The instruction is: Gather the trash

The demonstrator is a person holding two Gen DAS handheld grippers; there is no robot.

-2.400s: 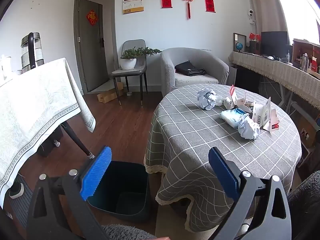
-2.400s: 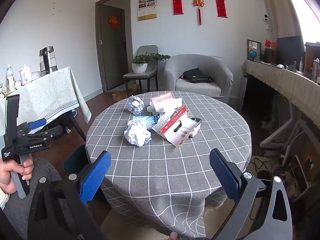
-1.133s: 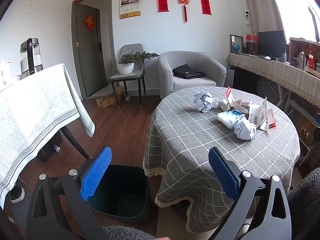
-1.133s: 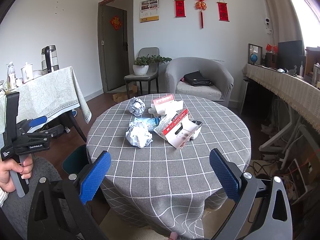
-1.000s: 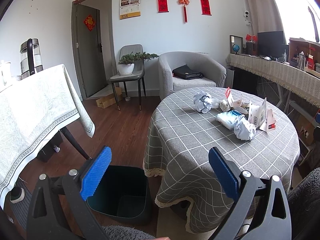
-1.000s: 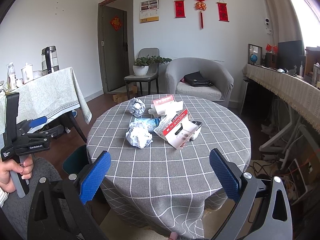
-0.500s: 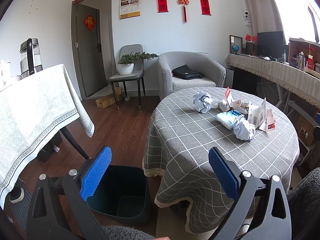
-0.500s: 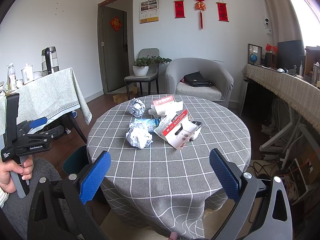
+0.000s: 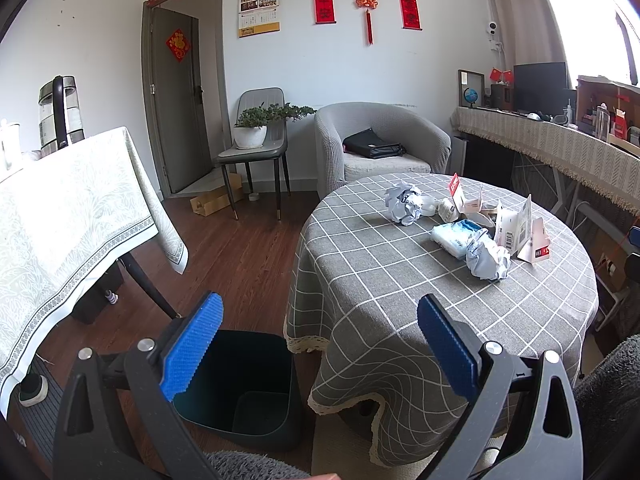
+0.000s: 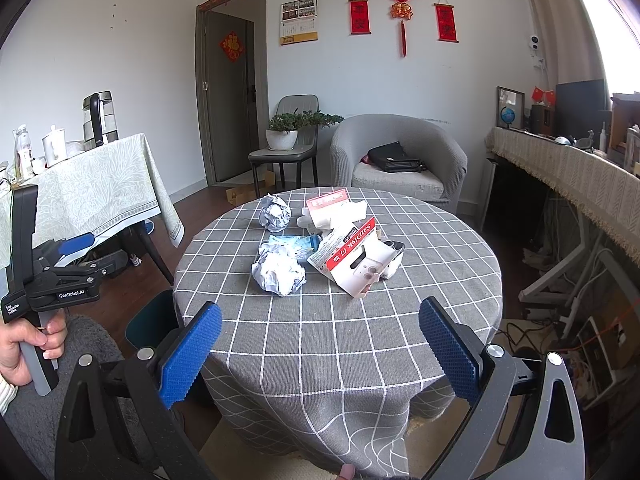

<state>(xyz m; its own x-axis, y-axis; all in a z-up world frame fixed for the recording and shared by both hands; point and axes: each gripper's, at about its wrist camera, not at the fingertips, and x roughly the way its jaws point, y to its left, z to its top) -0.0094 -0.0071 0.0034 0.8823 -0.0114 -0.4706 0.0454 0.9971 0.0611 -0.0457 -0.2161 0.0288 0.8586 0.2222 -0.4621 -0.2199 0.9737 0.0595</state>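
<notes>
- The trash sits in a loose cluster near the middle of the round surface (image 10: 360, 340), which is covered in grey checked cloth: a near crumpled paper ball (image 10: 279, 272), a far crumpled paper ball (image 10: 274, 213), a blue-and-white plastic packet (image 10: 291, 245), a torn red-and-white card package (image 10: 354, 259) and a white carton (image 10: 334, 208) behind it.
- The paper balls look light, soft and easy to crush, so a pinch across the middle should hold them. The packet is probably slick and limp. The card package is stiffer but flimsy, and is best taken by an edge.
- The right claw (image 10: 320, 354) is spread wide and empty, short of the cluster and well apart from it, with the near ball slightly left of its line.
- The left claw (image 9: 320, 354) is also wide and empty. The trash lies up and to its right.
- A dark bin (image 9: 244, 388) stands on the floor just beside the surface, below the left claw.
</notes>
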